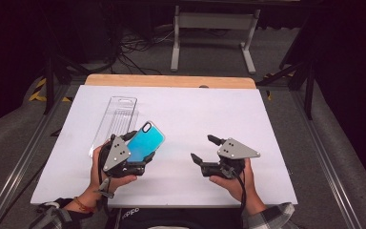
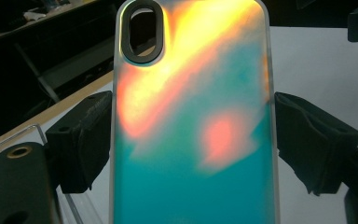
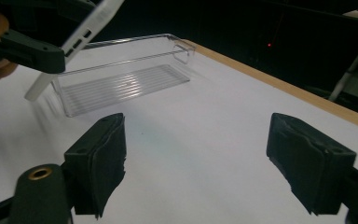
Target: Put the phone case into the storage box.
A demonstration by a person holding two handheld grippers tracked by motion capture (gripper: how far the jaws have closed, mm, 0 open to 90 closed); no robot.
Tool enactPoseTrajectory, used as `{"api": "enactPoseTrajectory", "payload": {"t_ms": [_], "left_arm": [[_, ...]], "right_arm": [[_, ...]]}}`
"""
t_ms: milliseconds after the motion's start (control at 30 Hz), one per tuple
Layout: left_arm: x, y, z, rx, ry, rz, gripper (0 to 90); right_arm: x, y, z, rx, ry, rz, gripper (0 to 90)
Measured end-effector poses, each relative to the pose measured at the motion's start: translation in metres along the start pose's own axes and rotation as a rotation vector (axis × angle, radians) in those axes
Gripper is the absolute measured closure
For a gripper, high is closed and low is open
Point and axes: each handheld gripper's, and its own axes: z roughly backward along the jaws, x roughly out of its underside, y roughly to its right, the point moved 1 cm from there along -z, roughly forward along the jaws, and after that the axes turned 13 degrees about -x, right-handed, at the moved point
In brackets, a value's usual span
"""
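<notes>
A phone case [image 1: 146,139] with a teal, iridescent back and an oval camera cutout is held tilted above the white board, at the left. My left gripper [image 1: 140,151] is shut on its lower part. In the left gripper view the case [image 2: 191,140] stands upright, and the two black pads press on its long sides. My right gripper [image 1: 204,148] hovers to the right of it, a short gap away, open with nothing between its jaws. In the right gripper view the case's white edge [image 3: 74,39] shows at the upper left, with bare board between the right gripper's [image 3: 196,163] jaws.
A clear, long plastic tray [image 1: 116,119] lies on the white board [image 1: 205,109] behind the left hand; its ribbed floor [image 3: 121,79] holds nothing. A wooden table edge [image 1: 171,81] runs along the far side. Cables and a metal stand lie on the floor beyond.
</notes>
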Motion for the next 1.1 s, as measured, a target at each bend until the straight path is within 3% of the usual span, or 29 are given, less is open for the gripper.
{"api": "enactPoseTrajectory", "payload": {"t_ms": [67, 167, 267, 367, 467, 633, 800, 967, 1100], "left_arm": [[0.001, 0.002, -0.002, -0.001, -0.003, -0.004, 16.8], [0.001, 0.003, -0.004, -0.002, -0.002, -0.011, 16.8], [0.002, 0.005, -0.006, -0.005, -0.006, -0.005, 16.8], [0.003, 0.007, -0.009, -0.013, 0.002, 0.016, 16.8], [0.004, 0.011, -0.011, -0.024, 0.01, 0.021, 16.8], [0.004, 0.019, -0.014, -0.086, 0.024, 0.031, 16.8], [0.004, 0.024, -0.016, -0.11, 0.025, 0.03, 16.8], [0.002, 0.03, -0.017, -0.109, 0.033, 0.02, 16.8], [0.002, 0.031, -0.016, -0.118, 0.035, 0.026, 16.8]], "right_arm": [[-0.004, -0.002, -0.008, -0.016, -0.013, -0.019, 21.7], [-0.007, -0.003, -0.015, -0.068, 0.011, -0.069, 23.0], [-0.01, -0.007, -0.021, -0.098, 0.033, -0.082, 24.4], [-0.013, -0.009, -0.025, -0.102, 0.036, -0.086, 23.1], [-0.018, -0.011, -0.033, -0.122, 0.066, -0.121, 16.5], [-0.021, -0.014, -0.045, -0.126, 0.104, -0.18, 13.6], [-0.025, -0.019, -0.054, -0.163, 0.139, -0.215, 20.1], [-0.027, -0.022, -0.066, -0.19, 0.156, -0.256, 29.7], [-0.026, -0.024, -0.069, -0.21, 0.191, -0.27, 47.1]]}}
